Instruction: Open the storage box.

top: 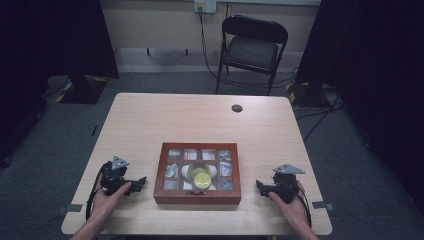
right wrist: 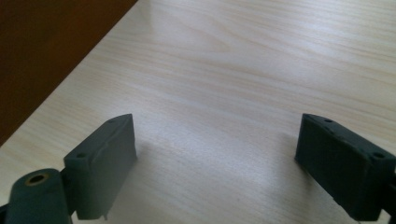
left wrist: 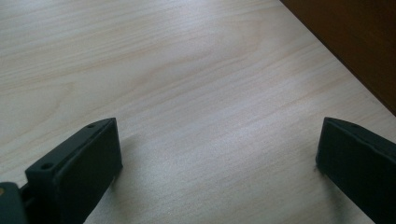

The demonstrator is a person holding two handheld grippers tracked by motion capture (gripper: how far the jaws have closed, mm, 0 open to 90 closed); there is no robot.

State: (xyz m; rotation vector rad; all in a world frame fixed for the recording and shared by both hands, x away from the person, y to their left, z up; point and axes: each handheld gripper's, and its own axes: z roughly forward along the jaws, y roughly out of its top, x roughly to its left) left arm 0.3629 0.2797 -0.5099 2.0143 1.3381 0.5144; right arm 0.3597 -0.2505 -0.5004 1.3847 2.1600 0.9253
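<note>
- On the near half of the pale wooden table (top: 150, 120), a shallow wooden compartment box (top: 197, 197) is set, roughly centred between the two hands.
- Small wrapped or pale items are seen in the outer cells; what they are cannot be told. A white cup-like piece with a yellow-green round lid (top: 200, 176) is seen lying in the larger middle cell.
- The left gripper (top: 141, 181) is held low just left of the box, jaws wide apart, nothing between them; bare table is seen between its jaws in the left gripper view.
- The right gripper (top: 260, 186) is held just right of the box, jaws likewise spread and empty.
- Handling, as judged: the box is taken to be rigid and moderately heavy, with loose contents liable to shift if tilted. A level lift by the two side walls is advised.
- A small knob (top: 196, 192) is noted at the front wall; its function is uncertain.
</note>
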